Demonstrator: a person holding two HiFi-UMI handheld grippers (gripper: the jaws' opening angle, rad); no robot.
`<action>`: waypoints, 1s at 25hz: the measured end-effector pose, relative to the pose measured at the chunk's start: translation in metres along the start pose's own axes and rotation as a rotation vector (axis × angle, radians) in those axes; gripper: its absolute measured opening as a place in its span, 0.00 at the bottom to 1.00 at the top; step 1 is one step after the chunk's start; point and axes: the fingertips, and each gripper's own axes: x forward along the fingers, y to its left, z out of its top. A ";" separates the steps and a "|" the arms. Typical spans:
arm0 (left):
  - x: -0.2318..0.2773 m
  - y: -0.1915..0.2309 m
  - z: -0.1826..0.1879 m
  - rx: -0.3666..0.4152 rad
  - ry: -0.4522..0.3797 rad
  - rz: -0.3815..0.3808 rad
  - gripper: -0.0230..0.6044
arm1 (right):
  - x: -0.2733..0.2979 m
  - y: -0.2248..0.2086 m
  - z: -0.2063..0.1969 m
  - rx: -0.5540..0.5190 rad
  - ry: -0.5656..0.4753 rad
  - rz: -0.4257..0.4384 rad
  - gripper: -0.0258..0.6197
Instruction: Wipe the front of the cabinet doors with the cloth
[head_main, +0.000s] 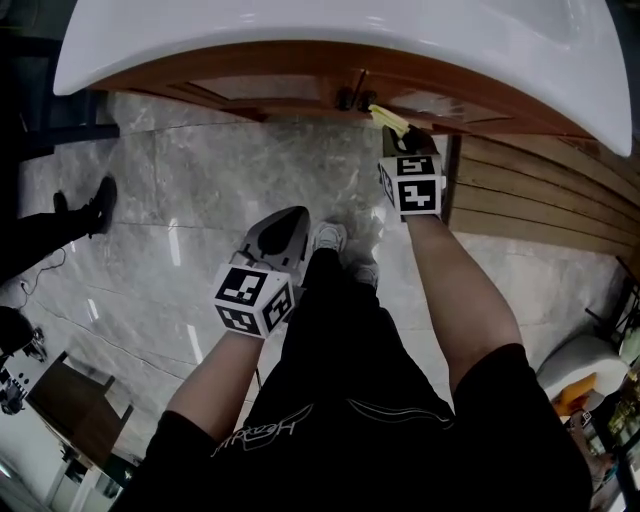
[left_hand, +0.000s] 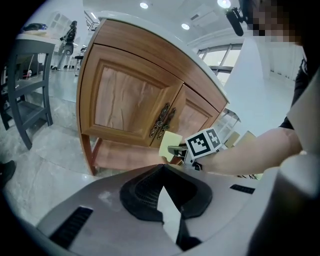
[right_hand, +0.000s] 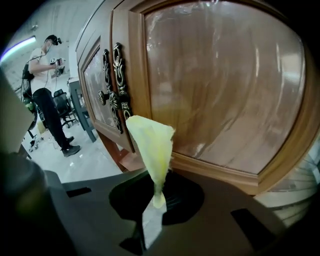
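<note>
Right gripper (right_hand: 158, 199) fingers are clamping the narrow end of the pale yellow cloth (right_hand: 151, 145); its long axis is pointing forward, fanning toward the brown wooden cabinet door (right_hand: 225, 85). Left gripper (left_hand: 162, 172) fingers are sitting closed, empty.

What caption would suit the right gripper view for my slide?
Right gripper pinches a yellow cloth close to a wooden cabinet door, beside the ornate handles.

Two grippers (head_main: 290, 222) (head_main: 398, 130), one yellow cloth (right_hand: 152, 145), two cabinet doors (left_hand: 125, 100) (left_hand: 192, 117), two ornate handles (right_hand: 120, 85) (right_hand: 106, 95), one bystander (right_hand: 47, 95)
</note>
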 end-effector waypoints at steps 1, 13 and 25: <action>0.002 -0.003 0.001 0.005 0.003 -0.003 0.05 | -0.002 -0.004 0.000 -0.002 -0.001 -0.004 0.10; 0.030 -0.047 0.013 0.057 0.033 -0.062 0.05 | -0.030 -0.080 -0.024 0.086 0.014 -0.112 0.10; 0.061 -0.079 0.007 0.074 0.077 -0.118 0.05 | -0.058 -0.152 -0.052 0.184 0.010 -0.232 0.10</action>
